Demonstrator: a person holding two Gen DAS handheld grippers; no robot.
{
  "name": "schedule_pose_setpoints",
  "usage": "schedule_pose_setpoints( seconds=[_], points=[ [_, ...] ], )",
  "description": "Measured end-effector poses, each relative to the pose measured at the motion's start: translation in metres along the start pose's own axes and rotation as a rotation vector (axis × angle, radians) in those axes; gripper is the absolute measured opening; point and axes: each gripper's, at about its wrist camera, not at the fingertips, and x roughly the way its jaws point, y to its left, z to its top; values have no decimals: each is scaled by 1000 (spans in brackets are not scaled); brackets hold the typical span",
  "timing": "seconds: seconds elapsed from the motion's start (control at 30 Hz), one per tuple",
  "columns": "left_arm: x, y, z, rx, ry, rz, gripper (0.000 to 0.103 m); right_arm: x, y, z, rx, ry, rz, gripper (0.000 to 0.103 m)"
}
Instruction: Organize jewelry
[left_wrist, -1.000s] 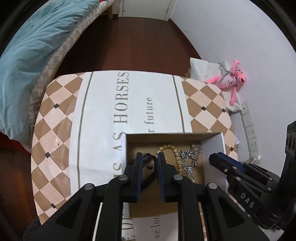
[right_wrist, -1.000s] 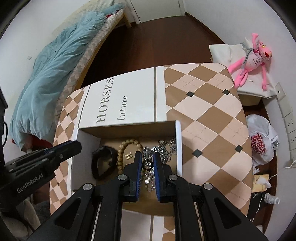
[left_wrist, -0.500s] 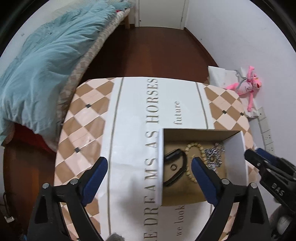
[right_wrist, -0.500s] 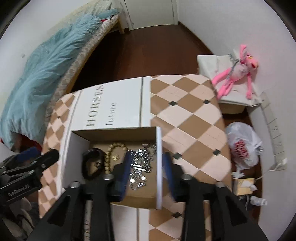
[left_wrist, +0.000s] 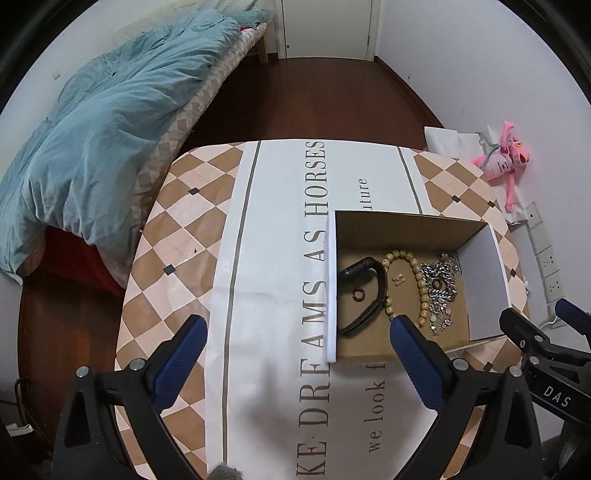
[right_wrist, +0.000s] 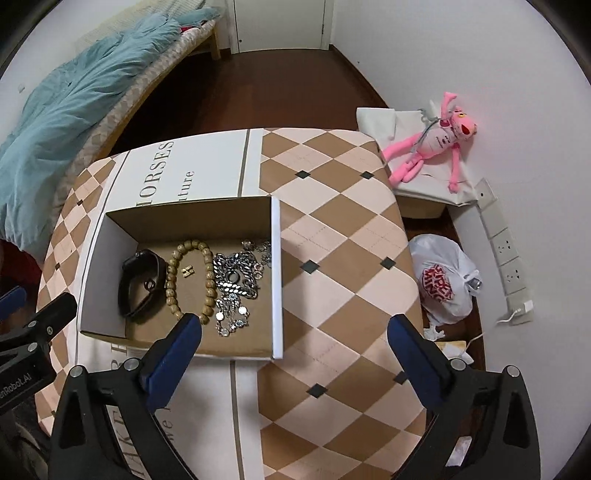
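An open cardboard box stands on the table. In it lie a black band with a small ring inside its loop, a wooden bead bracelet around small gold earrings, and silver chains with a dark ring on top. My left gripper is open and empty, above the table left of the box. My right gripper is open and empty, above the box's right wall.
The checkered table has a white printed strip. A bed with a teal duvet lies at the left. A pink plush toy, a white plastic bag and wall sockets are at the right.
Both grippers have opened wide and pulled up and back from the box. The small ring now lies inside the black band and the dark ring on the chains.
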Motion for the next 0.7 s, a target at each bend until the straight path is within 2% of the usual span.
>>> schedule_pose_setpoints(
  seconds=[0.27,0.5,0.7],
  points=[
    [-36,-3,-8,5,-57,2,101,-39,-5,-9,13,-59,-10,102],
    [-93,-3,-19,3,-145,-1,101,-99,-8,-24,19,-140,12,102],
    [-137,-1,-31,-2,-191,-22,101,-156,-11,-40,15,-219,23,102]
  ],
)
